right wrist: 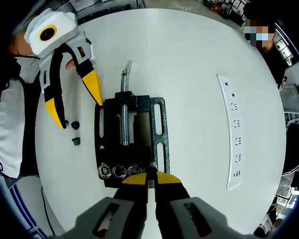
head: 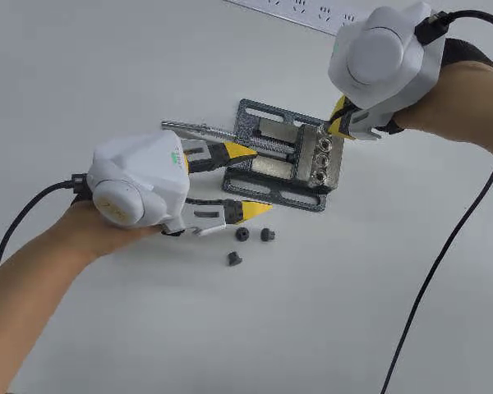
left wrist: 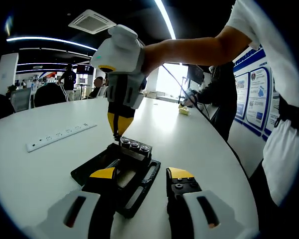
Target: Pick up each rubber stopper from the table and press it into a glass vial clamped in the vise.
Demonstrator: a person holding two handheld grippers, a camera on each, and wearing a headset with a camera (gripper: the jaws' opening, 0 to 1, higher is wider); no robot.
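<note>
My right tool (right wrist: 150,178) has its yellow-tipped jaws together at the end of the row of clear glass vials (right wrist: 119,172) clamped in the dark metal vise (right wrist: 139,104). My left tool (left wrist: 142,174) has its jaws apart beside three small black rubber stoppers (head: 267,235) lying on the white worktop (head: 107,328).

Open-plan office/lab: strip ceiling lights (left wrist: 164,17), ceiling air vent (left wrist: 91,21), wall posters (left wrist: 256,92), people in background (left wrist: 69,79), big white surface (left wrist: 50,169) with power strip (left wrist: 60,135).

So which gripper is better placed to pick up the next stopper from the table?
Left. The left gripper, jaws open, hovers close beside the three stoppers; the right gripper is over the vise.
</note>
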